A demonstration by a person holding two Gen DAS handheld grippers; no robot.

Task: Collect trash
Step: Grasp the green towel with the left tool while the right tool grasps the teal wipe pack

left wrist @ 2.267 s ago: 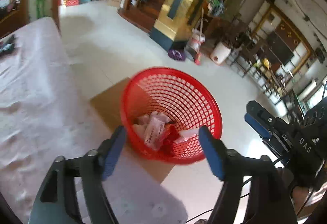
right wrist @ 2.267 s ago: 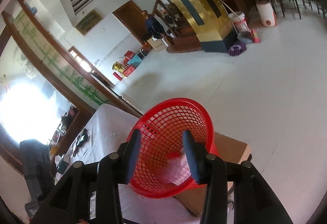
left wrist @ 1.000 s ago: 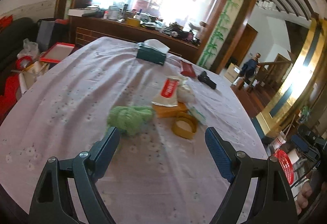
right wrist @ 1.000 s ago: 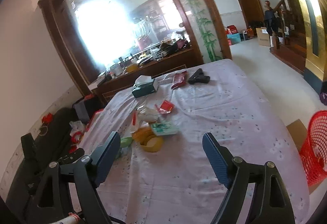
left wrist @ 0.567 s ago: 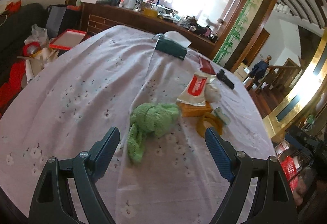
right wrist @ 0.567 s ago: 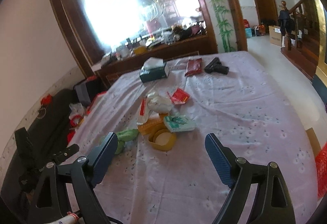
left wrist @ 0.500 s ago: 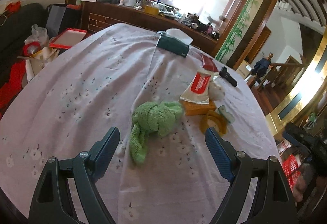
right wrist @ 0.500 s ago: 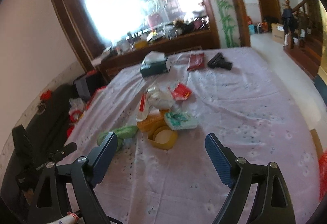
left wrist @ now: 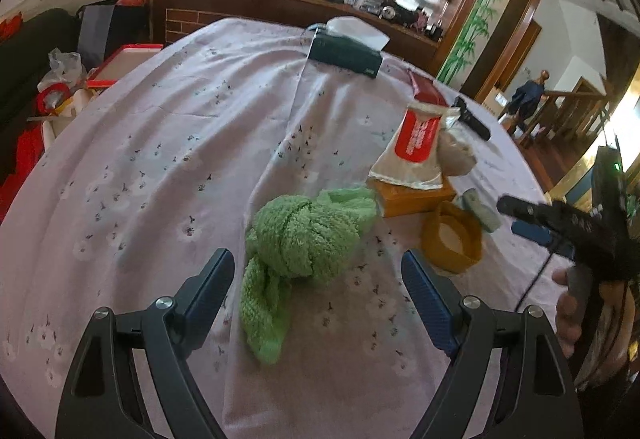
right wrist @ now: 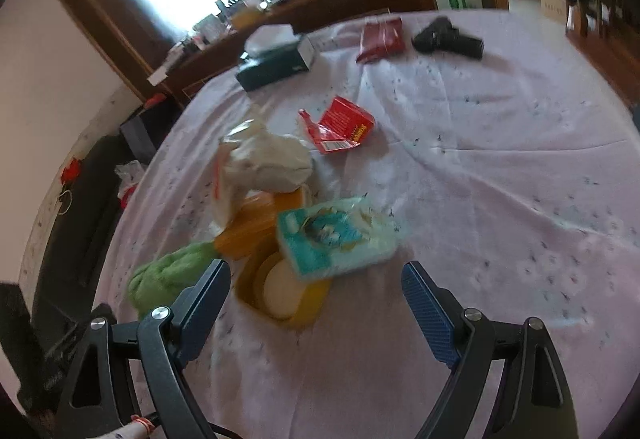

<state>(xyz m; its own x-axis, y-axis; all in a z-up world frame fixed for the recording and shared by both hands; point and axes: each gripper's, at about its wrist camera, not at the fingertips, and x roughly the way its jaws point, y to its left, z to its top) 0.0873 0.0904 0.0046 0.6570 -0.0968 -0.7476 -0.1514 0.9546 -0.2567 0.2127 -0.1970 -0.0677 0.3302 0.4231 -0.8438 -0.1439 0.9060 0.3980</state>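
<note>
**Left wrist and right wrist: both tools descend on the litter pile**

Left wrist view: the left tool point(left wrist: 318, 281) stands wide open with nothing between its pads, angled down over the worktop point(left wrist: 160, 143), which is draped in a pale flowered cloth. A crumpled green cloth point(left wrist: 300, 239) lies just ahead of the fingers, roughly centred on the gap, so it looks like this hand's likely pick. Beyond it, the trash sits bunched together: a red-and-white wrapper point(left wrist: 416, 147) leans on an orange box point(left wrist: 412, 199), with a yellow round container point(left wrist: 452, 239) just beside. A dark tissue box point(left wrist: 344, 55) stands well apart at the far edge. At the right, the right tool point(left wrist: 536, 223) reaches in, held by the person's hand point(left wrist: 572, 315).

Right wrist view: the right tool point(right wrist: 316, 287) is tipped steeply downward; its jaws have just been opening and now stand wide, with nothing pressed between them. Straight ahead lies a teal-and-white packet point(right wrist: 332, 239), resting partly over the yellow round container point(right wrist: 280, 291), probably its target. A crumpled pale bag point(right wrist: 268, 159) tops the pile; a torn red wrapper point(right wrist: 340, 127) lies apart behind it. A dark red pouch point(right wrist: 380, 35) and a black object point(right wrist: 448, 35) lie far back. The picture is slightly blurred.
</note>
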